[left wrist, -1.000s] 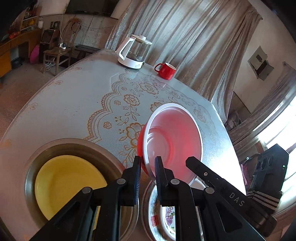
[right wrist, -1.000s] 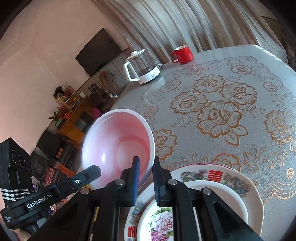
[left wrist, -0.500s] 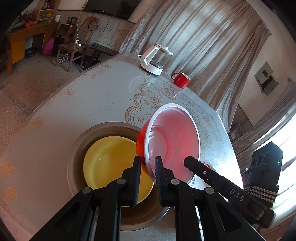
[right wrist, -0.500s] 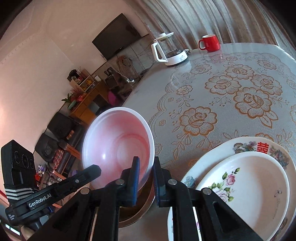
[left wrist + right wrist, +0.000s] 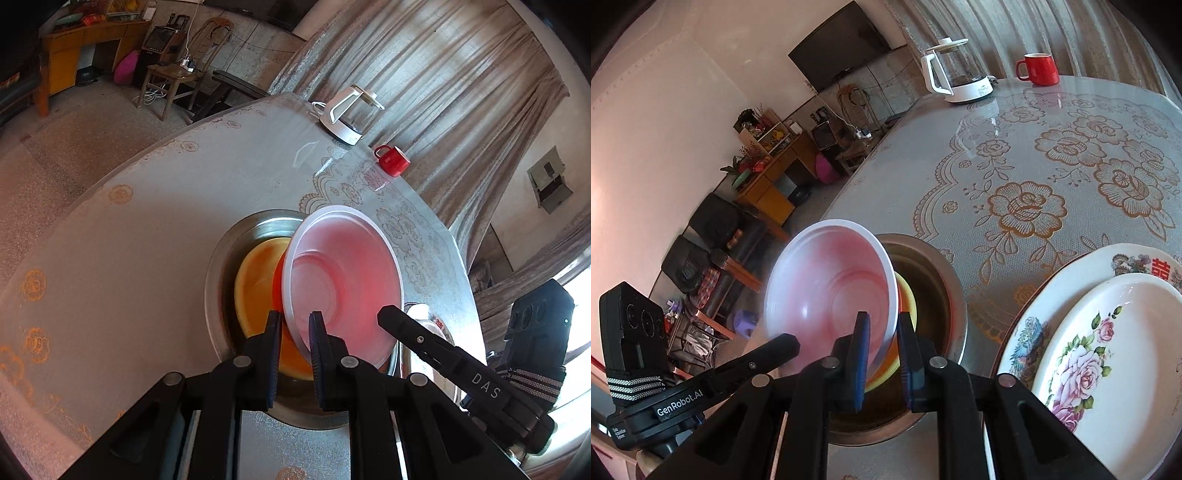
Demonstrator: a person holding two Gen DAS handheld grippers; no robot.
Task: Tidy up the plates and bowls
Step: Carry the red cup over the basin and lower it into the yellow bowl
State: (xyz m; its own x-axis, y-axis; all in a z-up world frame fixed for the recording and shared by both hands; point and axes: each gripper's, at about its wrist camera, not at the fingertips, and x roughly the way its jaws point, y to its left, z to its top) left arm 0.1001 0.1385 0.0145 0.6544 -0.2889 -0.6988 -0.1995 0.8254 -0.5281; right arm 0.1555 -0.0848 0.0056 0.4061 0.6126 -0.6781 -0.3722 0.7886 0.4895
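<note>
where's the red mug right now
The red mug stands at the far edge of the table, just right of the white kettle in both wrist views, with the curtain behind it.

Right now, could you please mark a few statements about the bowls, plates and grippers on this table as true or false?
1. Both the left gripper and the right gripper clamp the pink bowl's rim. True.
2. The yellow bowl sits inside the steel basin. True.
3. The red mug stands inside the basin. False: it stands on the table beside the glass kettle.
4. The floral plates are spread apart. False: the smaller lies on the larger.
</note>
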